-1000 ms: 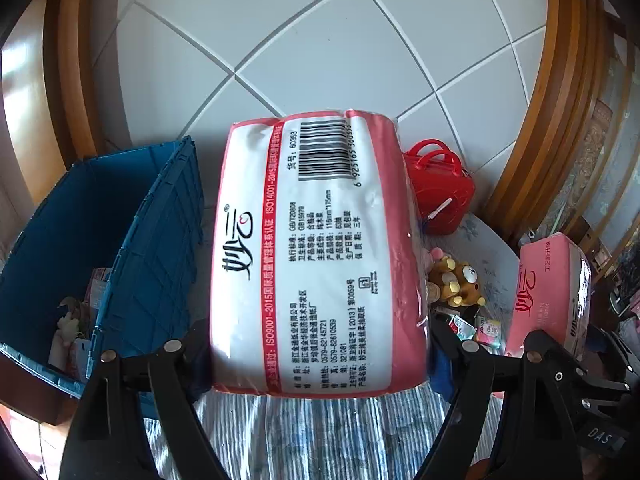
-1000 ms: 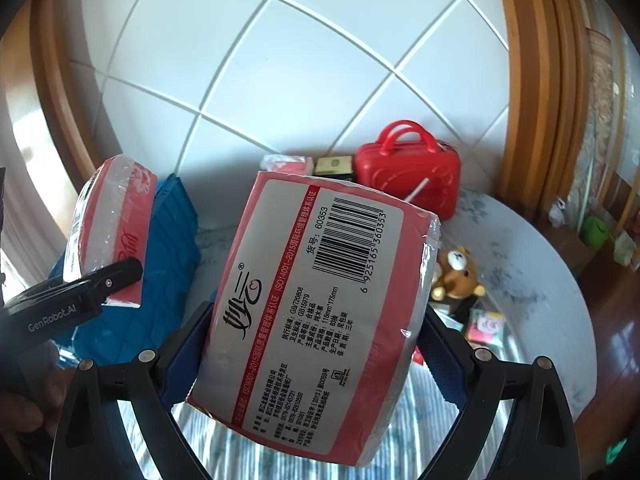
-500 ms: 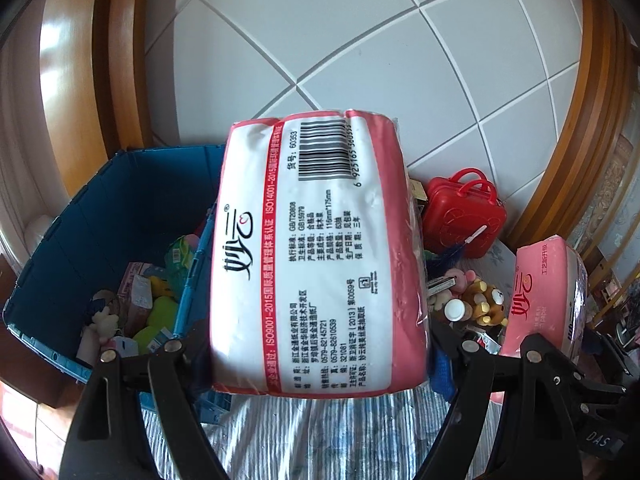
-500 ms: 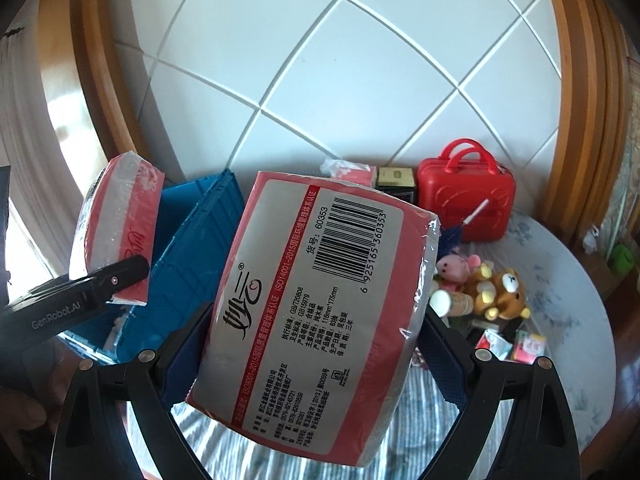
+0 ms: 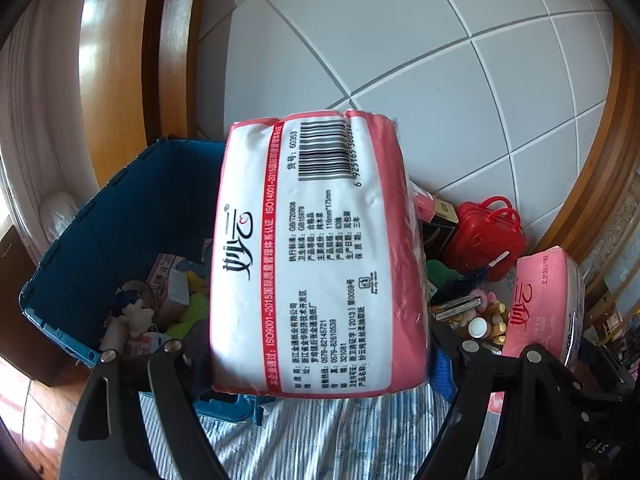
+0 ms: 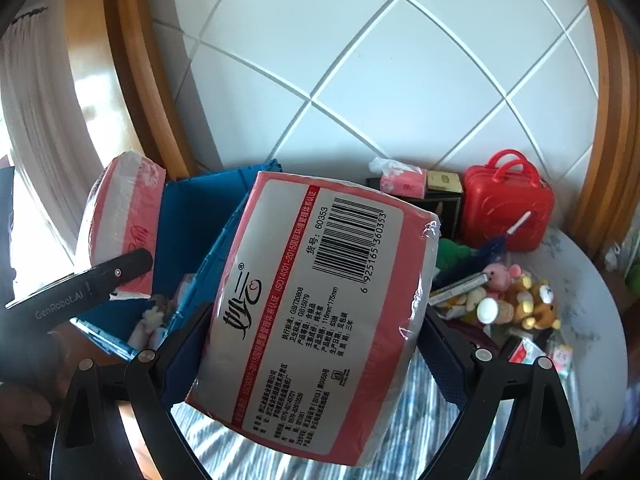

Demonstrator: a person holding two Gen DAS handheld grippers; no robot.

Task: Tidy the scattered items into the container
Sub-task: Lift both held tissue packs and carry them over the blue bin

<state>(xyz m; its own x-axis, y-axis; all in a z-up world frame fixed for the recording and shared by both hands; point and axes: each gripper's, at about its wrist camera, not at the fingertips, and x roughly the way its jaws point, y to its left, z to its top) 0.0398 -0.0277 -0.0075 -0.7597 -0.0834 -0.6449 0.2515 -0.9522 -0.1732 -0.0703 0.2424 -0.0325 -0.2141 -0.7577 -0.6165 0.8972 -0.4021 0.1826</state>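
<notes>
A pink-and-white tissue pack (image 5: 316,256) fills the left wrist view, and my left gripper (image 5: 316,360) is shut on its sides. It hangs over the near right edge of the blue crate (image 5: 120,216), which holds plush toys and small cartons. My right gripper (image 6: 308,336) is shut on a second, identical tissue pack (image 6: 312,300), tilted, just right of the crate (image 6: 188,216). From each wrist view the other pack shows too: the right-hand tissue pack (image 5: 540,304) at the right edge, the left-hand tissue pack (image 6: 124,224) at the left above the crate.
A red toy case (image 6: 504,208) stands by the tiled wall, beside a dark box (image 6: 444,188) and a small pink tissue packet (image 6: 402,182). Plush toys (image 6: 528,300), a bottle and several packets lie on the round table (image 6: 592,312). Striped cloth (image 5: 320,436) lies below the grippers.
Both grippers have swung left with their tissue packs. The blue crate's inside has come into fuller view, and the red case has slid toward the right.
</notes>
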